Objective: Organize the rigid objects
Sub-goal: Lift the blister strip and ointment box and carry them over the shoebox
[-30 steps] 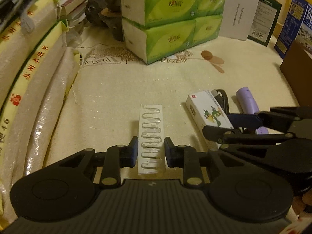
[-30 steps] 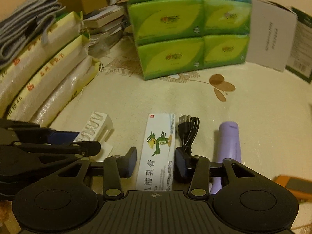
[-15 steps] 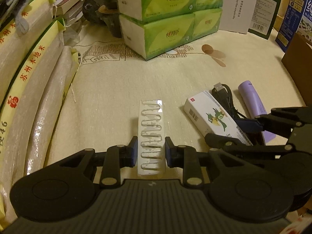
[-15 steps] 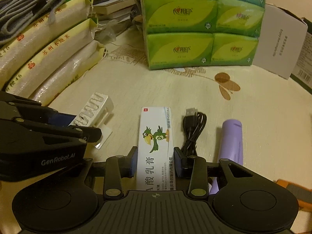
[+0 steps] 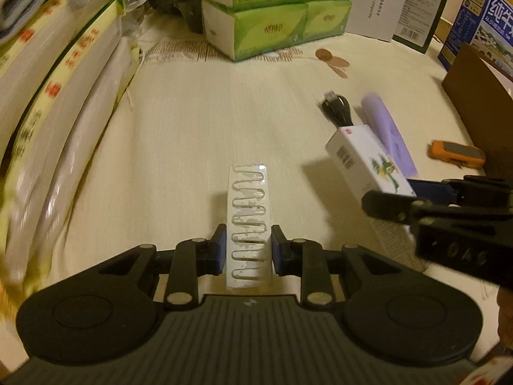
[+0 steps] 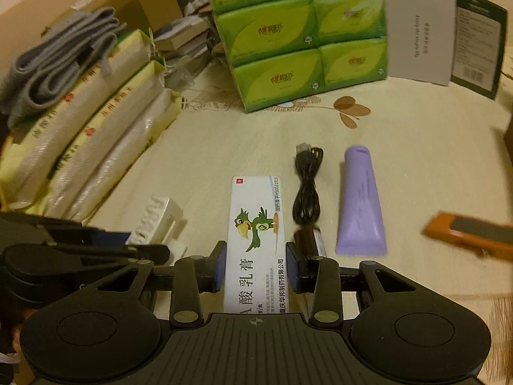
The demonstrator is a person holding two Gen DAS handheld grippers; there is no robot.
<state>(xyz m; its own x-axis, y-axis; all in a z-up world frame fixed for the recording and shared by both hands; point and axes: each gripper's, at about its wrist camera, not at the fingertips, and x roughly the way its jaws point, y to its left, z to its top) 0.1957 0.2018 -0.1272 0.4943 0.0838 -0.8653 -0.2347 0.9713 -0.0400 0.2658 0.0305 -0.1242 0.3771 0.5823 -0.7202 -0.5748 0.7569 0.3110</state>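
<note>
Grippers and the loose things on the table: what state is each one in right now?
Left gripper: shut on paper clip box.
Right gripper: shut on ointment box, lifted.
USB cable: coiled, lying flat.
Purple tube: capped, lying flat.

The tabletop [image 6: 416,134] wears a cream cloth printed with brown leaves. The ointment box [image 6: 256,234] is white, with a green parrot and black characters; the clip card [image 5: 248,224] is white with rows of silver wire loops. Beside them lie a black cable [image 6: 306,189], a lilac tube [image 6: 360,199] and an orange item with a grey face [image 6: 471,232]. The tissue packs [image 6: 298,32] are lime green — the rice bags [image 6: 96,147] pale yellow with red characters. Both tongs — left [image 5: 247,250], right [image 6: 255,266] — are black with blue pads.
</note>
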